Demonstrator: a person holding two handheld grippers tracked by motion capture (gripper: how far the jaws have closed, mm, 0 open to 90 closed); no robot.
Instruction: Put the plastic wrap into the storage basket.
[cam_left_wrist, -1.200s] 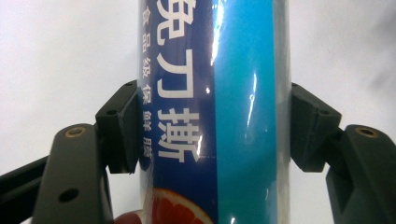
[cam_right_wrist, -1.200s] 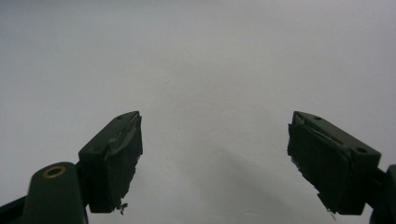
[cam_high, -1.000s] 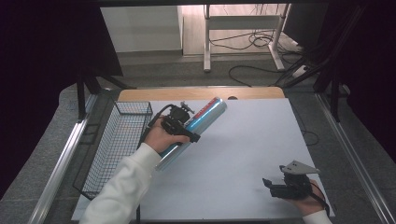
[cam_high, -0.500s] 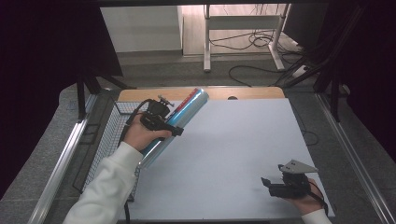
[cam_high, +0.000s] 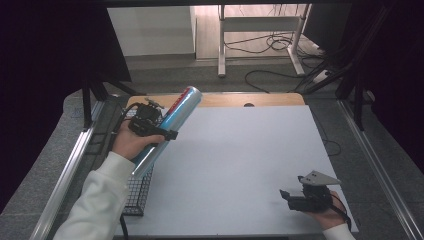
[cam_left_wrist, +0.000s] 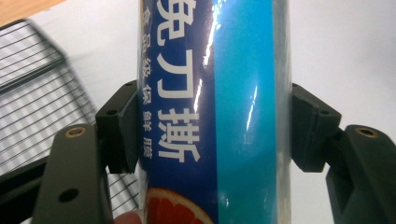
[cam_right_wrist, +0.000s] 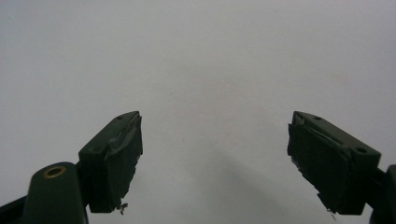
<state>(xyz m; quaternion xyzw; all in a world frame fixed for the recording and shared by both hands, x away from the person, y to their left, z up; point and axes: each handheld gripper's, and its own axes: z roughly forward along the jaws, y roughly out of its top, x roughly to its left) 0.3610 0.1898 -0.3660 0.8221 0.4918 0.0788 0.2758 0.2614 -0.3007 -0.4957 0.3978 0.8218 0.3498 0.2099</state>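
White and flat, the broad rectangular surface (cam_high: 240, 165) has a strip of bare light wood along its far edge and serves as the landmark for everything else.

At the left edge of that white surface lies a black wire-mesh basket (cam_high: 136, 192), long and narrow, with its grid of thin rods plain in the left gripper view (cam_left_wrist: 32, 93).

Above the line where the basket meets the white surface hangs a long blue and silver cylinder of cling film (cam_high: 167, 131), held off the surface and tilted, its far end raised toward the wooden strip and its near end pointing back toward the person. Up close the tube (cam_left_wrist: 212, 112) looks glossy and wrapped in clear shiny film: a dark blue band with white Chinese characters runs along one side, a lighter sky-blue band runs beside it, and part of an orange citrus slice is printed near the lower end.

The left hand-held gripper (cam_high: 148, 125) grips this tube across its middle, one black pad pressed against each side of it (cam_left_wrist: 212, 130), above the left edge of the surface.

The right hand-held gripper (cam_high: 300, 196) sits low at the near right corner of the surface, its jaws spread wide with bare white surface between them (cam_right_wrist: 215, 158).
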